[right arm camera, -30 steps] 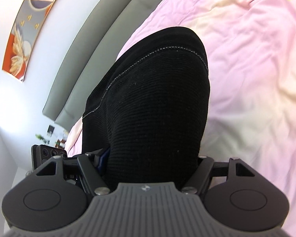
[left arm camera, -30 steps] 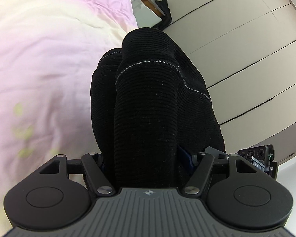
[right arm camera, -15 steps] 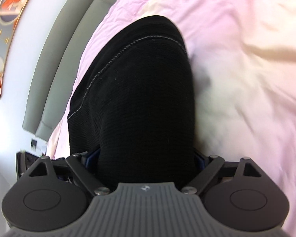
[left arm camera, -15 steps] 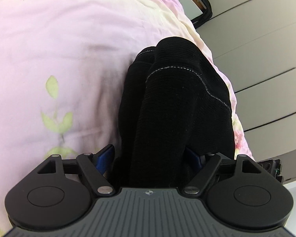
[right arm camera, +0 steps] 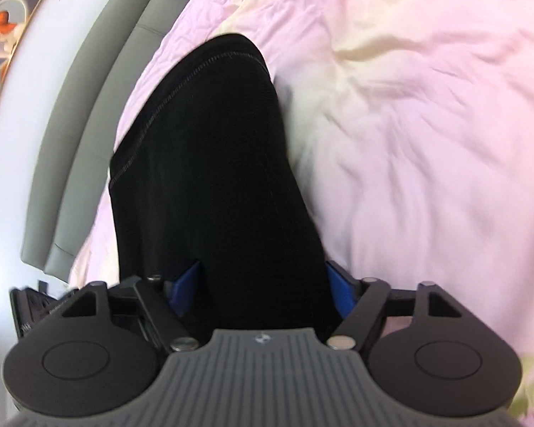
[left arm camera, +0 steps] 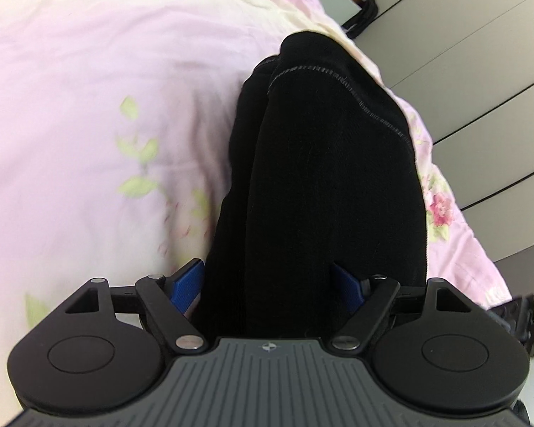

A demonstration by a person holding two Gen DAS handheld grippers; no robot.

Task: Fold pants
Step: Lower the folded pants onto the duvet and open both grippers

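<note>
- In my left wrist view, my left gripper (left arm camera: 267,281) holds a thick bundle of black pants (left arm camera: 324,185) between its blue pads (left arm camera: 187,279). The jaws stand wide apart, having just been opening, and the cloth fills the gap, running up toward 12 o'clock.
- In my right wrist view, my right gripper (right arm camera: 263,288) holds another part of the same pants (right arm camera: 217,178). Its jaws have just been closing, and they stand moderately apart with folded cloth between them.
- The pants hang draped over both grippers, just above a pink bed cover (left arm camera: 89,106) printed with green leaves and flowers. A stitched hem runs across the cloth near 12 o'clock in each view.
- Grey wardrobe doors (left arm camera: 480,71) fill 2 o'clock in the left view. A grey padded headboard (right arm camera: 89,106) and a framed picture (right arm camera: 3,28) sit at 10 o'clock in the right view.
- My judgement: I am lowering the folded pants onto the bed.
- Risk: the left jaws stand so wide that the layers could slip out unevenly and spoil the fold.
- Risk: if one gripper lets go before the other, the bundle could twist or flop open.
- Risk: the left side is near the bed's edge at 3 o'clock, so the cloth could slide off there.
- Risk: the soft, rumpled cover could catch the lower layer and crease it.
</note>
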